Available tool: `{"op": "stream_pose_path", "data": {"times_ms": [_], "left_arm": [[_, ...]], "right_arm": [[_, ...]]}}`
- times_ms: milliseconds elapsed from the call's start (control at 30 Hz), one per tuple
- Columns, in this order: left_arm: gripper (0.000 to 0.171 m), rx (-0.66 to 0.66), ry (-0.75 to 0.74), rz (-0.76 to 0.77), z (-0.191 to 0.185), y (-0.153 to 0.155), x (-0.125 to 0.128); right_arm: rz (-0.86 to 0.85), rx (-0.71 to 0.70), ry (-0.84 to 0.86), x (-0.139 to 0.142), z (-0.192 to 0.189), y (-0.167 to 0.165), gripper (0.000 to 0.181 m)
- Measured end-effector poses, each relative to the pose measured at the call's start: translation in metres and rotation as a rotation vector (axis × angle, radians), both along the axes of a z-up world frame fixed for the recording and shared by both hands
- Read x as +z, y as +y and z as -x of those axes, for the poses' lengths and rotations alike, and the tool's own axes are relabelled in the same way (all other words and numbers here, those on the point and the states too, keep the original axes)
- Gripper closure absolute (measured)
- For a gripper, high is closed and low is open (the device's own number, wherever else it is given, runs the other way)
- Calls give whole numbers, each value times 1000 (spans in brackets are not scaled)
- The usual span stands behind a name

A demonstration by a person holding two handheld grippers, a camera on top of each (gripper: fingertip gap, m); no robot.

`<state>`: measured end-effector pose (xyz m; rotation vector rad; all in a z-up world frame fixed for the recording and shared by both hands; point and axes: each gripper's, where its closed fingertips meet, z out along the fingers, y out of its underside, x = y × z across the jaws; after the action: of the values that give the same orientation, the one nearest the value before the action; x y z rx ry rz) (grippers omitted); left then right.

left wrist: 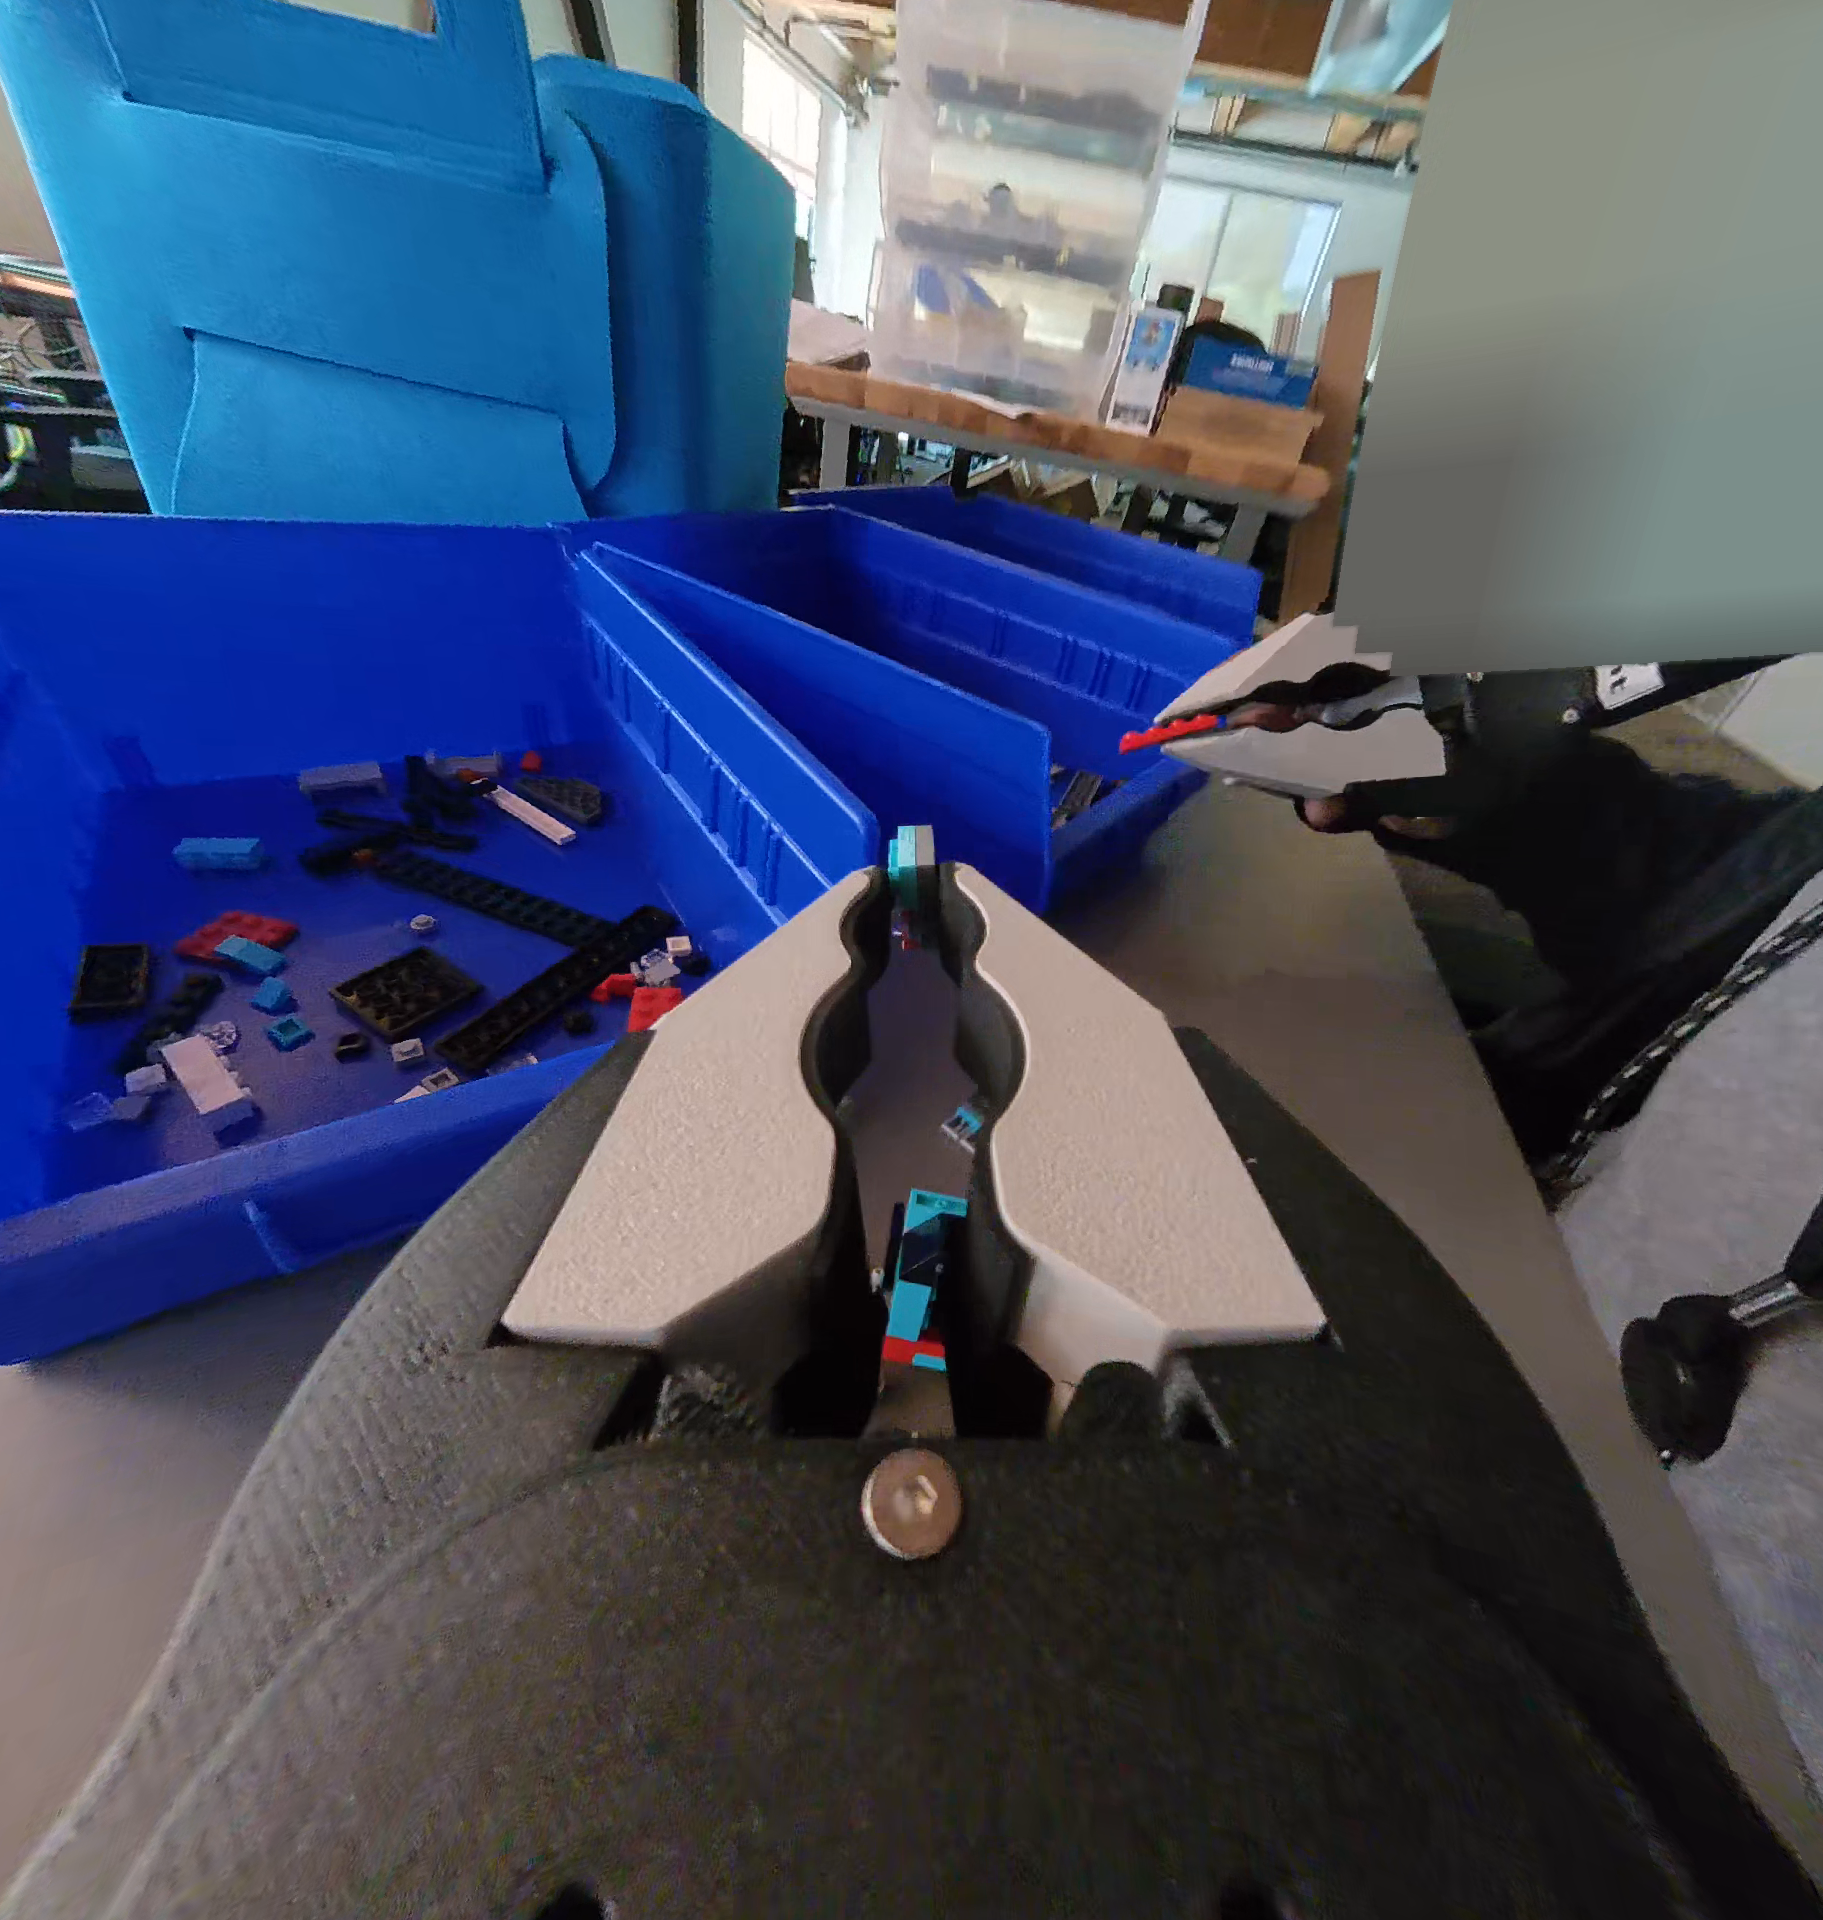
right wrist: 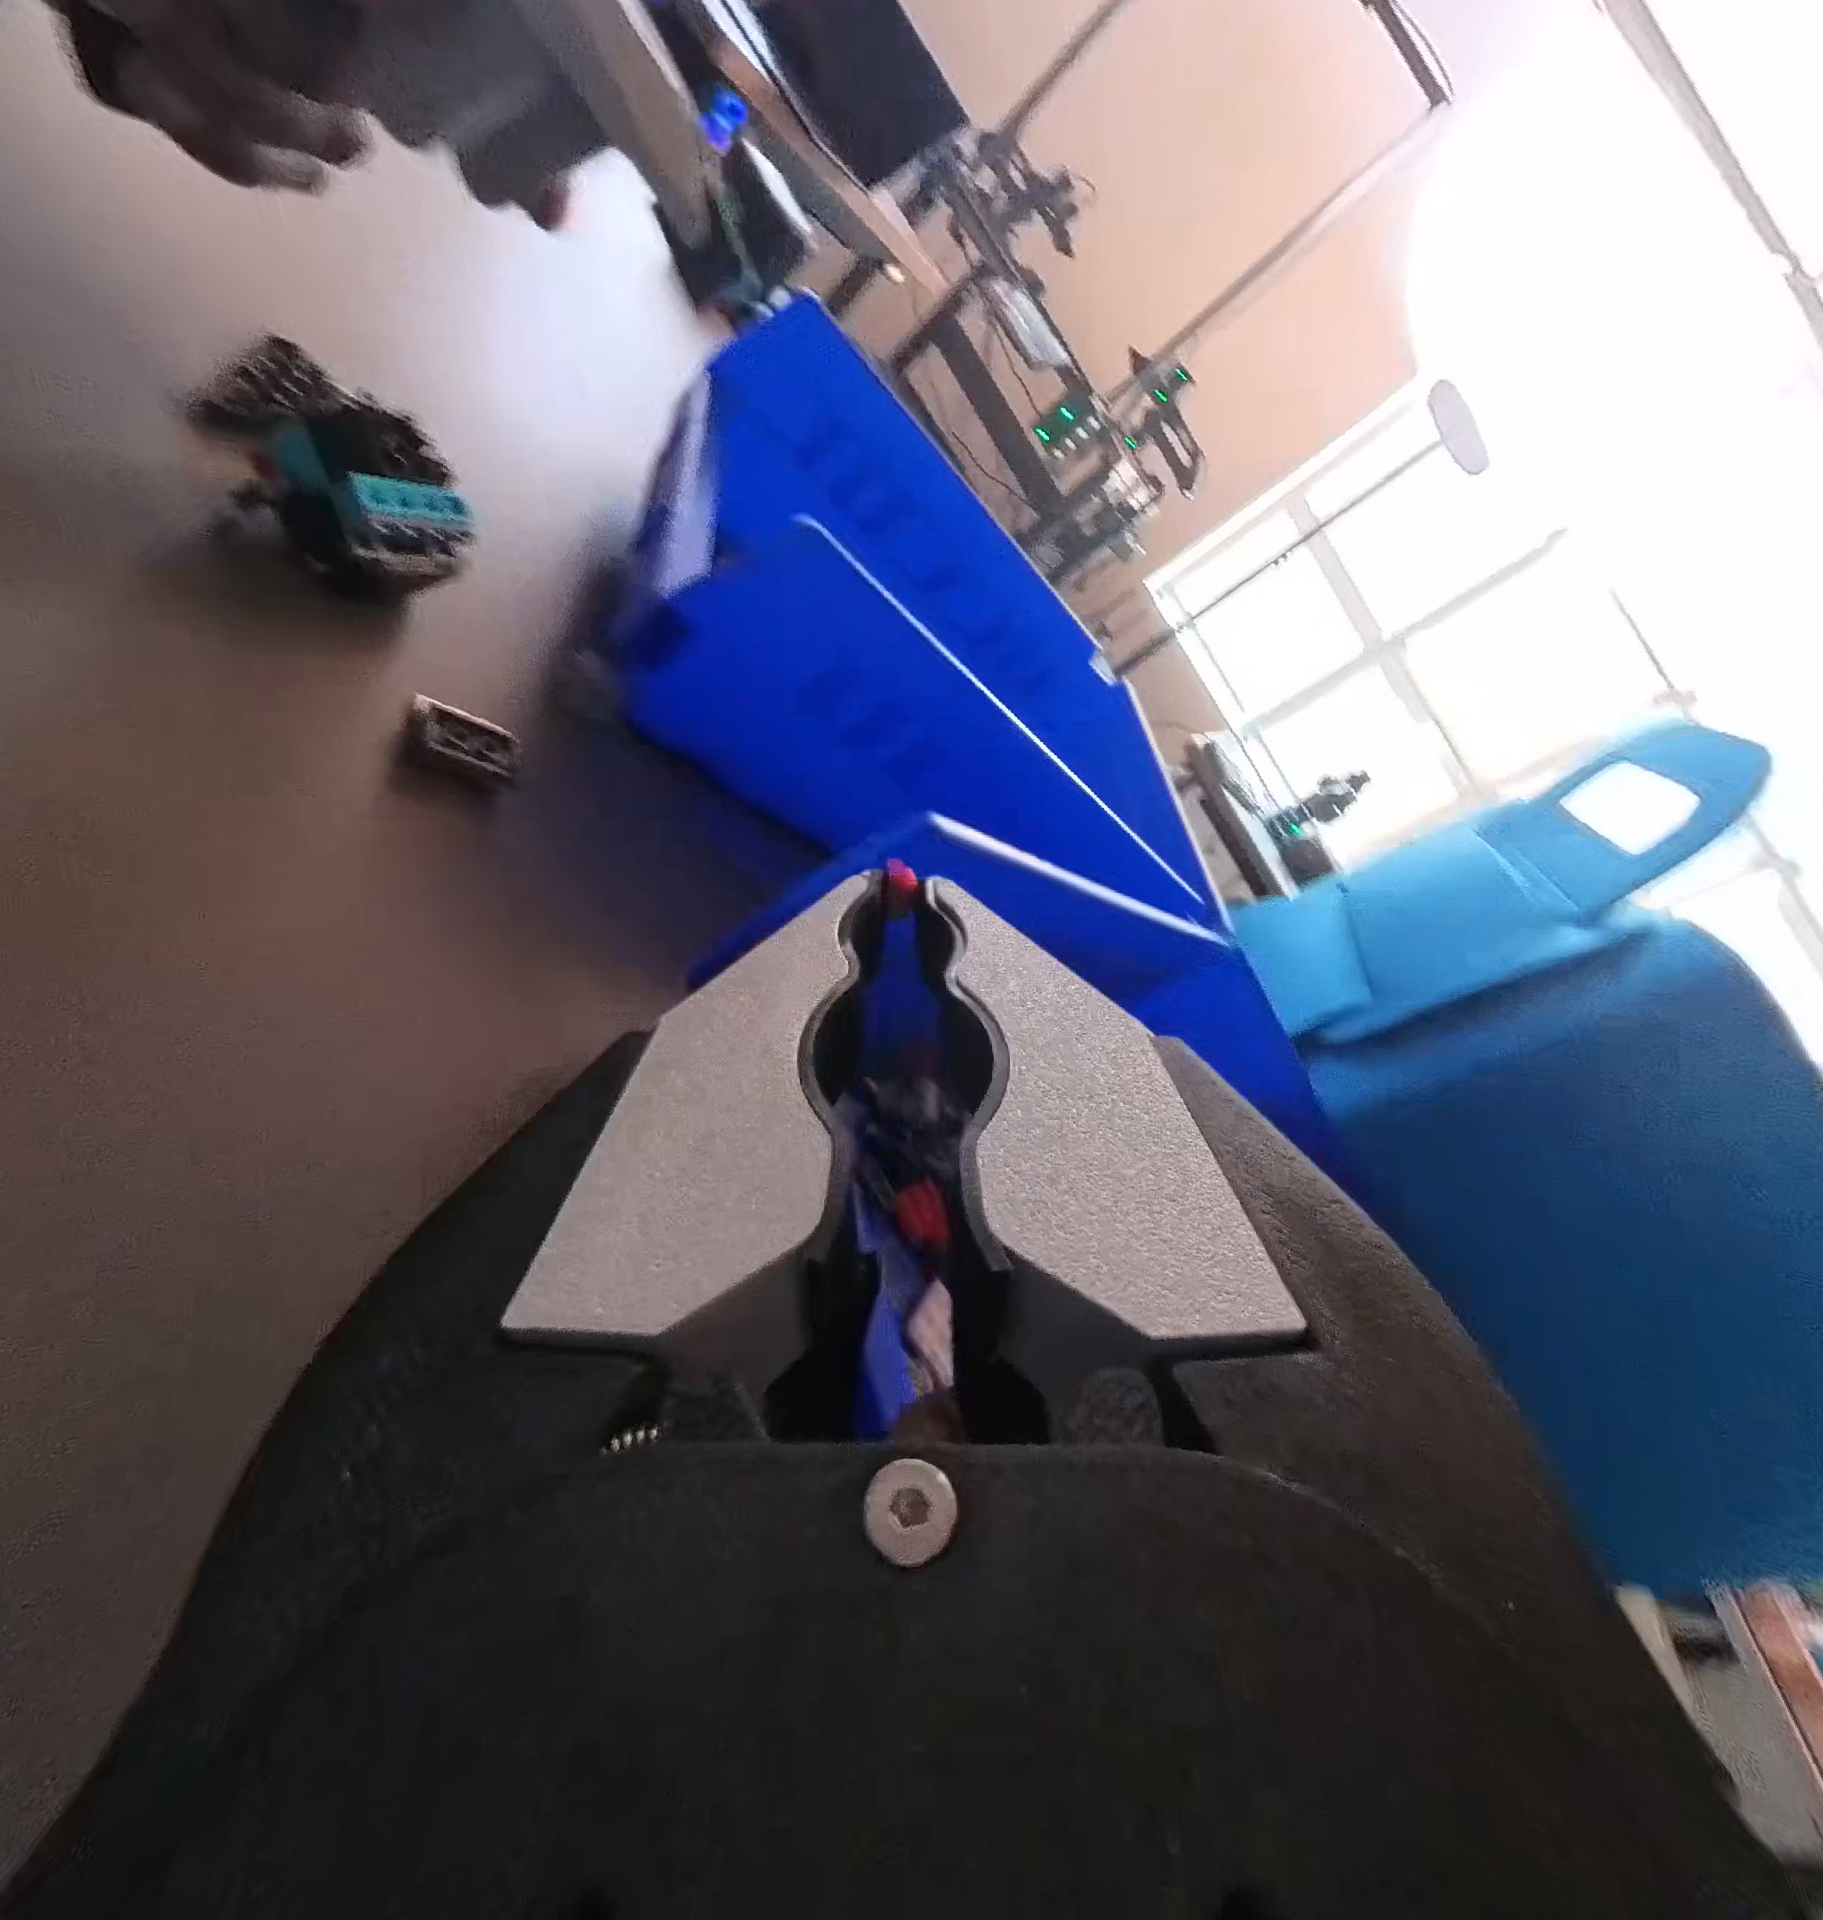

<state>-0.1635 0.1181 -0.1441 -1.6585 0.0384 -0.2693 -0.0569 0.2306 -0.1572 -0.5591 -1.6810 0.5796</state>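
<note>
Left wrist view: left gripper (left wrist: 912,868) fingers pinched on a teal-and-grey piece (left wrist: 909,854), held above the bench (left wrist: 1250,914) beside the blue bin (left wrist: 263,1226) of loose bricks.

Right wrist view: right gripper (right wrist: 899,891) closed on a red plate (right wrist: 899,881), held tilted near the bins; small black-teal assembly (right wrist: 351,488) rests apart on the bench.

Left wrist view sits low over the grey table (left wrist: 1250,914), facing the blue bins (left wrist: 678,665) up close. Right wrist view's rolled sideways (blurry, probably mid-swing), sharing those bins (right wrist: 886,644).
</note>
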Motion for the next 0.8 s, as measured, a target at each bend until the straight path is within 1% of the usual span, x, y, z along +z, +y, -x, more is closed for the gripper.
{"op": "stream_pose_path", "data": {"times_ms": [100,167,300,367,467,533,600,700,800], "left_arm": [[163,1,-51,-20,2,0,3],[163,2,-68,-20,2,0,2],[163,1,-73,-18,0,2,1],[163,-5,-73,-19,-2,2,1],[163,-17,-77,-15,-5,5,0],[163,-22,-80,-8,-7,6,-2],[163,-23,-81,-2,-8,7,-4],[163,-28,-97,-2,-8,7,-4],[163,-35,-124,-1,-8,8,-4]], "right_arm": [[31,-127,53,19,-18,39,175],[55,-227,118,35,-32,70,174],[115,-501,253,64,-68,145,175],[173,-641,271,67,-87,183,175],[270,-785,214,53,-103,226,174],[307,-852,181,42,-109,245,174],[341,-893,147,33,-112,255,172],[375,-886,124,28,-108,254,166],[347,-872,119,34,-104,247,163]]}}
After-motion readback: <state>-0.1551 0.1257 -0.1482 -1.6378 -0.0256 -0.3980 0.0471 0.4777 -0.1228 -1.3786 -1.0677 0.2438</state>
